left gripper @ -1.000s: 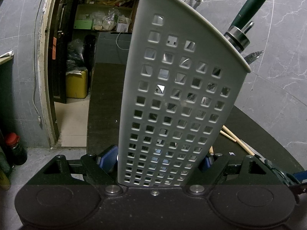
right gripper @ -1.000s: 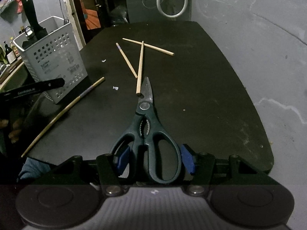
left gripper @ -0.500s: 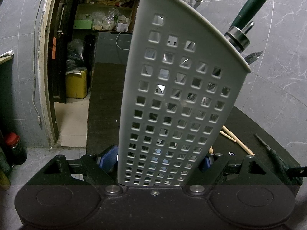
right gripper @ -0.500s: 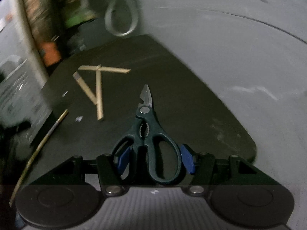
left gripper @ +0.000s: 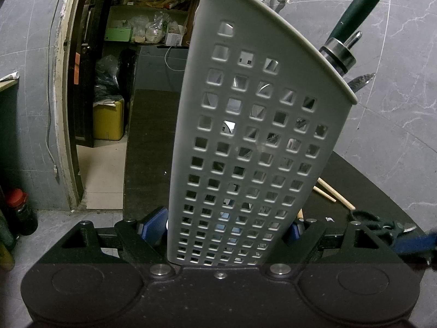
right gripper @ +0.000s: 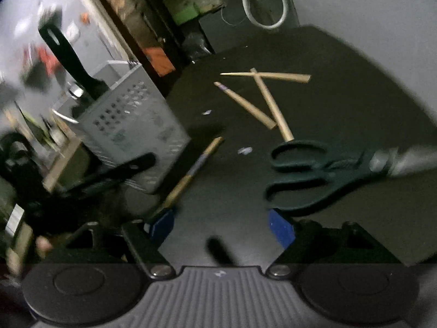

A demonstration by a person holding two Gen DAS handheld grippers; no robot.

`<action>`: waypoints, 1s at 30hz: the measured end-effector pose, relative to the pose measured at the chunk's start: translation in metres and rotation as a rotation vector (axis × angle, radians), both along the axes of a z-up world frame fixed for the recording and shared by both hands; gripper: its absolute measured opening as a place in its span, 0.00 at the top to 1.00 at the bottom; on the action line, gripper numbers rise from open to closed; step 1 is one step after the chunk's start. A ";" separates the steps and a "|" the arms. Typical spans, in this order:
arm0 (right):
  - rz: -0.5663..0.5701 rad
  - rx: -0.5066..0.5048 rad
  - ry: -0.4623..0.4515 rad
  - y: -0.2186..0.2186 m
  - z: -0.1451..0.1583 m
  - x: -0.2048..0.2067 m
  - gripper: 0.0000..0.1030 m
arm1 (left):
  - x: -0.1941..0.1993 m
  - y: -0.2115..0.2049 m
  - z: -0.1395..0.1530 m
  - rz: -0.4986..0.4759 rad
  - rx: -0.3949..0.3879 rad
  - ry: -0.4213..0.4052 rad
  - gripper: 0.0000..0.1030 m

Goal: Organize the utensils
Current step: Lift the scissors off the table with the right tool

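Observation:
My left gripper (left gripper: 229,228) is shut on the grey perforated utensil basket (left gripper: 254,142), which stands upright on the black table; a dark green-handled tool (left gripper: 357,22) sticks out of its top. In the right wrist view my right gripper (right gripper: 221,225) is open and empty. The dark green scissors (right gripper: 314,175) lie on the table just ahead and right of it, handles toward the left, blades blurred at the right. The basket (right gripper: 131,128) stands at the left. Several wooden chopsticks (right gripper: 267,101) lie on the table, one (right gripper: 191,175) near the basket.
The black table (right gripper: 341,95) ends at a rounded far edge by a grey marble wall. A doorway with shelves and a yellow container (left gripper: 108,119) lies beyond the table's left side. A red-capped bottle (left gripper: 19,210) stands at far left. Small paper scraps (right gripper: 244,150) lie on the table.
My right gripper has opened and let go of the scissors, which now lie on the table turned sideways. The right view has swung back toward the basket. The left gripper has not moved.

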State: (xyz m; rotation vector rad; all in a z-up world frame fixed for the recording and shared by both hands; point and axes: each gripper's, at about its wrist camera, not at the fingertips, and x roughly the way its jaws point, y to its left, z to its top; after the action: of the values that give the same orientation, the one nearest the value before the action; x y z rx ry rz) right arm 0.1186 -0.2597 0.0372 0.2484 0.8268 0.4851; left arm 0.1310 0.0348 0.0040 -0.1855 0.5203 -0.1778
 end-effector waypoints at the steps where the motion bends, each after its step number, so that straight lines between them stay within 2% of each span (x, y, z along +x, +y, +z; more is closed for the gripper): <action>1: 0.017 -0.076 -0.035 -0.001 0.006 0.002 0.21 | 0.000 0.000 0.000 0.000 0.000 0.000 0.18; 3: 0.067 -0.204 -0.064 -0.002 0.016 0.008 0.21 | 0.000 0.000 0.000 0.000 0.000 0.000 0.18; 5: 0.085 -0.259 -0.081 -0.003 0.023 0.015 0.20 | 0.000 -0.001 0.000 0.000 0.000 0.000 0.18; 7: 0.165 -0.359 -0.122 0.003 0.029 0.023 0.14 | 0.000 0.000 0.000 0.000 0.000 0.000 0.18; 10: 0.270 -0.577 -0.207 0.017 0.027 0.034 0.14 | 0.000 0.000 0.000 0.001 0.001 0.000 0.18; 12: 0.323 -0.648 -0.207 0.023 0.024 0.046 0.15 | 0.000 0.000 0.000 0.002 0.004 0.001 0.18; 14: 0.369 -0.677 -0.186 0.024 0.022 0.056 0.20 | 0.000 0.000 0.000 0.003 0.004 0.002 0.18; 16: 0.415 -0.702 -0.156 0.026 0.020 0.065 0.32 | 0.000 -0.001 0.001 0.003 0.004 0.005 0.18; 21: 0.569 -0.744 -0.124 0.036 0.013 0.074 0.40 | 0.001 -0.001 0.001 0.004 0.004 0.005 0.18; 23: 0.611 -0.721 -0.123 0.040 0.012 0.077 0.48 | 0.000 -0.001 0.001 0.004 0.004 0.005 0.18; 24: 0.623 -0.700 -0.115 0.041 0.012 0.079 0.55 | 0.001 -0.001 0.001 0.003 0.003 0.005 0.18; 26: 0.616 -0.646 -0.097 0.039 0.011 0.086 0.62 | 0.001 -0.001 0.001 0.003 0.004 0.005 0.18; 30: 0.440 -0.519 -0.047 0.021 0.007 0.096 0.64 | 0.001 -0.001 0.001 0.003 0.004 0.005 0.18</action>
State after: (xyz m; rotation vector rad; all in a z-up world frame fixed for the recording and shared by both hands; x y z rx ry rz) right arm 0.2144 -0.2388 0.0446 -0.4318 0.9343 0.6622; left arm 0.1317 0.0339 0.0051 -0.1827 0.5250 -0.1730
